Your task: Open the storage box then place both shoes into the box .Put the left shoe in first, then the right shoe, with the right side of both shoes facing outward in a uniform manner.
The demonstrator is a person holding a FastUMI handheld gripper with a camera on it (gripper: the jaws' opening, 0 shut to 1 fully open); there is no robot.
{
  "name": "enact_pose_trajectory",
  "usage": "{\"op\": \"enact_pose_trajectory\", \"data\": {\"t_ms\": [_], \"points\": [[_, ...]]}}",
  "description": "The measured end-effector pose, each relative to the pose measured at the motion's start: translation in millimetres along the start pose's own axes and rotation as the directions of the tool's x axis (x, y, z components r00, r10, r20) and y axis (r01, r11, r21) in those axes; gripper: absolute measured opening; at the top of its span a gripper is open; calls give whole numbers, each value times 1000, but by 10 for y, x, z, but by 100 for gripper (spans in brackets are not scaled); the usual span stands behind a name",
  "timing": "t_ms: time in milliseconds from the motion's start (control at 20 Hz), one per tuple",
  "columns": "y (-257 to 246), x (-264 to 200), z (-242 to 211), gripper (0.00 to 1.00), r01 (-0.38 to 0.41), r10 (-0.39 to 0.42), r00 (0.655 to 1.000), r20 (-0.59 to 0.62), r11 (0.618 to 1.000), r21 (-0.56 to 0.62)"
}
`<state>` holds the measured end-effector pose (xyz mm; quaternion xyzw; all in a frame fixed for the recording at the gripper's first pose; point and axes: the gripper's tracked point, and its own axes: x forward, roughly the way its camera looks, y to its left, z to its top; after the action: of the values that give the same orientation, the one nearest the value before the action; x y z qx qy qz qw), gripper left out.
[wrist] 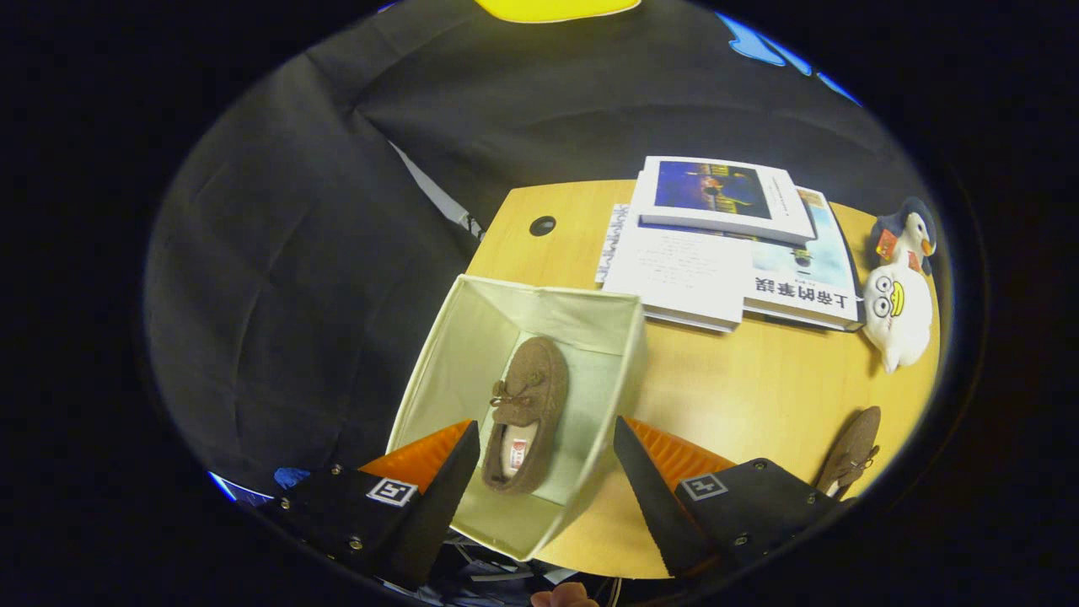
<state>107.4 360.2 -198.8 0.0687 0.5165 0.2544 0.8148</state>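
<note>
My gripper (546, 438) hangs above the open box (620, 354), fingers spread wide and holding nothing. One shoe (527, 405) lies inside the box, between my fingers. The other shoe (851, 447) rests on the table (759, 388), beyond my right finger.

1. Staged recording booth, not a lived-in room: black cloth wall (278, 253) draped behind.
2. Light wooden desk (759, 388) with cable hole (543, 225).
3. Household props laid out: stacked books (725, 244), plush penguins (900, 287).
</note>
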Motion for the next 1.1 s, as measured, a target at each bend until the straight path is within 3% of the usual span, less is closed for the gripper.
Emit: {"op": "enact_pose_trajectory", "data": {"t_ms": [450,1100], "points": [[-1083,-657,-213,97,73,-73,994,81,997,2],[-2340,-1099,-787,98,183,-195,970,145,979,92]]}}
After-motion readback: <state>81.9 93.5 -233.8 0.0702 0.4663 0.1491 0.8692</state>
